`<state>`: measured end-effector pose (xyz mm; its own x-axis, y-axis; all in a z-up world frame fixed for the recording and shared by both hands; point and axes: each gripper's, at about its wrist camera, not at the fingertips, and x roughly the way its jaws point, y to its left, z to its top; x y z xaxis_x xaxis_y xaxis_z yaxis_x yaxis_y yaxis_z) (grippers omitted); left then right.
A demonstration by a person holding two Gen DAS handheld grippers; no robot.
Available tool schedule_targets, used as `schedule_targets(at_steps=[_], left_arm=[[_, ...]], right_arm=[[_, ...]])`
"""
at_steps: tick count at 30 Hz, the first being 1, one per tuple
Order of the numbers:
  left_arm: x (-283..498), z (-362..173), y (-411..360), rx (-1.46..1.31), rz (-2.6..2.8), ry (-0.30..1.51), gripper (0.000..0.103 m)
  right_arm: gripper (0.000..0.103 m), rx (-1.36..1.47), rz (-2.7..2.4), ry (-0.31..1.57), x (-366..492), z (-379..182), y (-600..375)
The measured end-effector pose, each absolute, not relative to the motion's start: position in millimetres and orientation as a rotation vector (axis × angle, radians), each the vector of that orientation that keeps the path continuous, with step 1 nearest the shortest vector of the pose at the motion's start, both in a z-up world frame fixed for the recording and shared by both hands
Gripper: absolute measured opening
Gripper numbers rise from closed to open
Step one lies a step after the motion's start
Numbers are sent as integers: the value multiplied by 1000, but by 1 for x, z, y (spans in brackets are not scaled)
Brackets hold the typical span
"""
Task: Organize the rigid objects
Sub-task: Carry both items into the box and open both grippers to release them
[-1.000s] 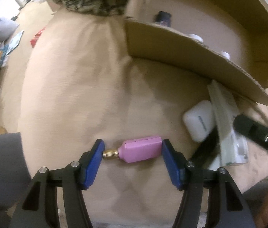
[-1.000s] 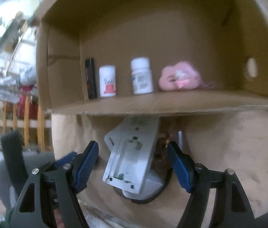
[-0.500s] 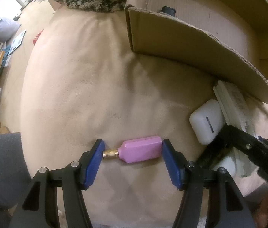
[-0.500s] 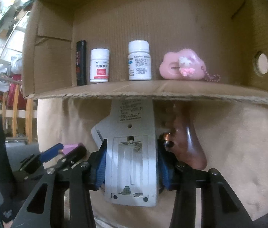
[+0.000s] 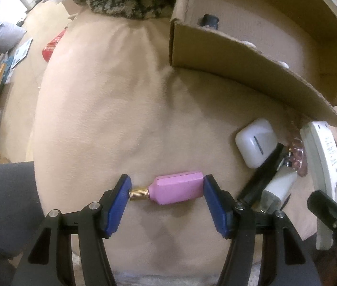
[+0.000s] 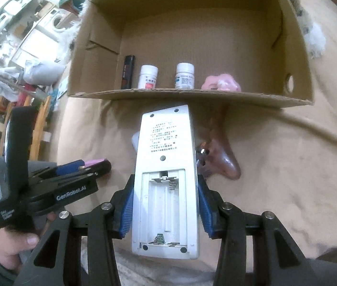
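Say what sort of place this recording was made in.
Probably a lived-in home: a washing machine in the cluttered background, a soft beige cushion as work surface, and a cardboard box holding pill bottles.

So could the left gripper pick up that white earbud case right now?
Probably not yet. The left gripper is already clamped on the pink bottle, so its jaws are full. The white earbud case lies uncovered on the beige cushion close by, so the path looks free once the bottle is set down.

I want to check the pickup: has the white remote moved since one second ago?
Yes. The white remote, now clamped in the right gripper, has risen off the cushion toward the cardboard box edge.
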<state>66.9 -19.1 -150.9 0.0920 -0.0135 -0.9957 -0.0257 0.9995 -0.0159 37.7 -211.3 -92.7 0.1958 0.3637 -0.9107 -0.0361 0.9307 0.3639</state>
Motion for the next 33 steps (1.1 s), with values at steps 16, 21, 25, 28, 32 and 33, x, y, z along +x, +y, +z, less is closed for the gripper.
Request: schedule_targets(at_steps=[16, 21, 25, 28, 32, 33], left_arm=[[98, -45, -27, -12, -59, 1244, 59], [128, -38, -50, 42, -77, 1213, 59], [156, -46, -71, 90, -78, 1205, 59], [173, -62, -82, 126, -82, 1220, 59], [191, -80, -93, 120, -80, 1240, 59], [196, -85, -94, 113, -77, 1248, 59]], right_arm=[[49, 521, 314, 1104, 76, -7, -288], [49, 465, 287, 1106, 114, -11, -290], [49, 442, 260, 1149, 142, -33, -292], [49, 507, 259, 1150, 157, -52, -299], [49, 528, 239, 1144, 165, -69, -303], [49, 523, 238, 1154, 168, -73, -303]])
